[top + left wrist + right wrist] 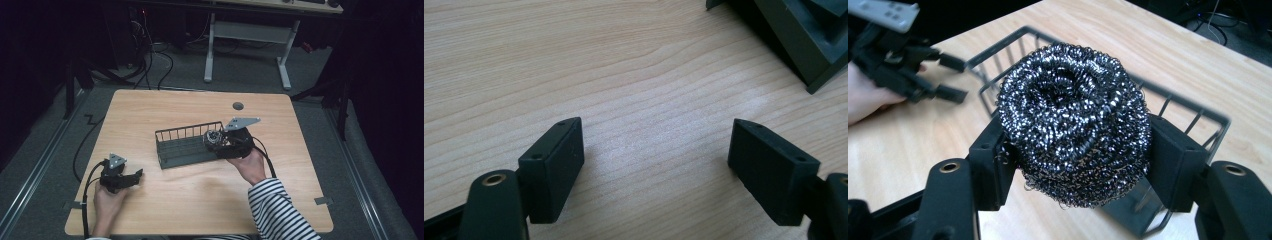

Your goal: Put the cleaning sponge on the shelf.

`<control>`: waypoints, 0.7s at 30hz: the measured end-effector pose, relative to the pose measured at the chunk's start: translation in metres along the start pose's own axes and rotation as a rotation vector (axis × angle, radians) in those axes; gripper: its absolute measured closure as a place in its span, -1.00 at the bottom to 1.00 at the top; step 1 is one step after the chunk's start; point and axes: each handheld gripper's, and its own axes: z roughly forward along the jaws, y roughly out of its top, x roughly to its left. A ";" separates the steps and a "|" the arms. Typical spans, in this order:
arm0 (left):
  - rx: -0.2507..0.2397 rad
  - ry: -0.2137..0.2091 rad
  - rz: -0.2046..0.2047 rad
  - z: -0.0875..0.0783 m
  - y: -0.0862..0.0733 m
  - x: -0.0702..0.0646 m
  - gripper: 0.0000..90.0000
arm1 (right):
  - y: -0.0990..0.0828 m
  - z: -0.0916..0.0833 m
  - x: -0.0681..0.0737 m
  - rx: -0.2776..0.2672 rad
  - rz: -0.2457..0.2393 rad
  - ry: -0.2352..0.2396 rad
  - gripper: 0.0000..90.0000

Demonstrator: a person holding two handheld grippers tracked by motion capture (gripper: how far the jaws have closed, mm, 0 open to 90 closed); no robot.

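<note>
The right tongs (1075, 165) are gripping a round, shiny ball of coiled steel-wire scouring wool (1075, 122), with one black pad pressing into each side of it. In the high view the right tongs (216, 141) are holding this scourer (215, 138) over the right end of a dark, long, rectangular wire basket (180, 134), which is sitting near the middle of the pale wood-grain surface (150, 110). From the right gripper view the basket's barred rim (1193, 112) is lying behind and below the scourer, apart from it. A hand in a black-and-white striped sleeve (275, 205) is carrying these tongs.

The left tongs (656, 160) are standing wide open with nothing between the pads, just bare surface (574, 60) under them. In the high view the left tongs (137, 174) are sitting low near the front left of the surface, well apart from the basket and pointing toward it. A corner of the basket (809, 45) is showing at the upper right of the left gripper view.
</note>
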 end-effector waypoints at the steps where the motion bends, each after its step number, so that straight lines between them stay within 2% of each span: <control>1: 0.000 0.000 0.000 0.000 0.000 0.000 -0.49 | 0.004 0.003 -0.002 0.006 0.007 -0.005 -0.19; 8: 0.000 0.000 0.000 0.000 0.000 0.000 -0.49 | 0.018 0.029 -0.019 0.062 0.032 -0.028 -0.19; 16: 0.000 0.000 0.000 0.000 0.000 0.000 -0.49 | 0.014 0.055 -0.032 0.130 0.067 -0.053 -0.20; 21: 0.000 0.000 0.000 0.000 0.000 0.000 -0.49 | 0.012 0.070 -0.034 0.177 0.067 -0.069 -0.21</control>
